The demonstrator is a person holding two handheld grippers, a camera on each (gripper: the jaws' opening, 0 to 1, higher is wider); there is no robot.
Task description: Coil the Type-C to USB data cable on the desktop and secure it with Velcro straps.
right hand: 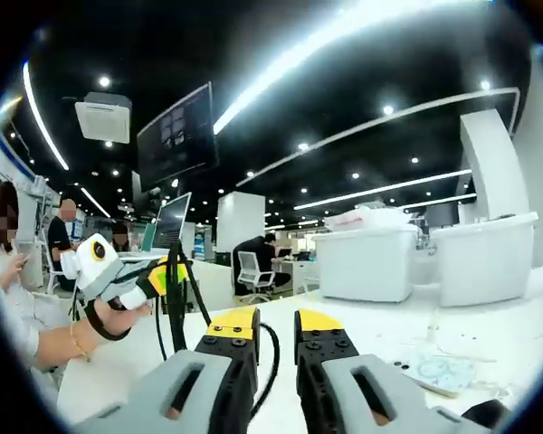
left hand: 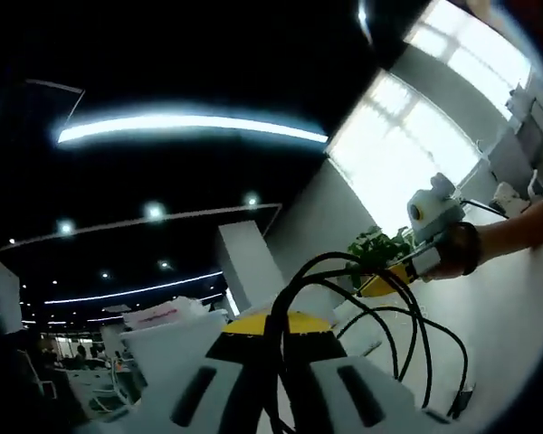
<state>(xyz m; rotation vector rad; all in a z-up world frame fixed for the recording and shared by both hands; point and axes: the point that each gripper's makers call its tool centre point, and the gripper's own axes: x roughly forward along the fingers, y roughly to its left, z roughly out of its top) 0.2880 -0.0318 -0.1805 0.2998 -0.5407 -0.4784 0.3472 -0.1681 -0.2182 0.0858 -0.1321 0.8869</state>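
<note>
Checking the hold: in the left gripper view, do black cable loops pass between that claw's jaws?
Yes, the looped black cable runs down between the jaws of the left claw.

we see both views bent hard by the fisheye lens, so straight lines bow toward the edges. in the left gripper view a dark ceiling takes the upper half, cut by one long light strip [left hand: 190,127] that smears into a soft glow, with small round spots below it. the windows [left hand: 416,136] at upper right are blown out to white, and their daylight washes the bench [left hand: 516,316] pale. the near tongs [left hand: 285,380] look soft and slightly out of focus. in the right gripper view a bright ceiling strip [right hand: 344,41] flares at the top, spotlights dot the dark ceiling, and the white bench [right hand: 489,334] is evenly lit with faint shadows.
</note>
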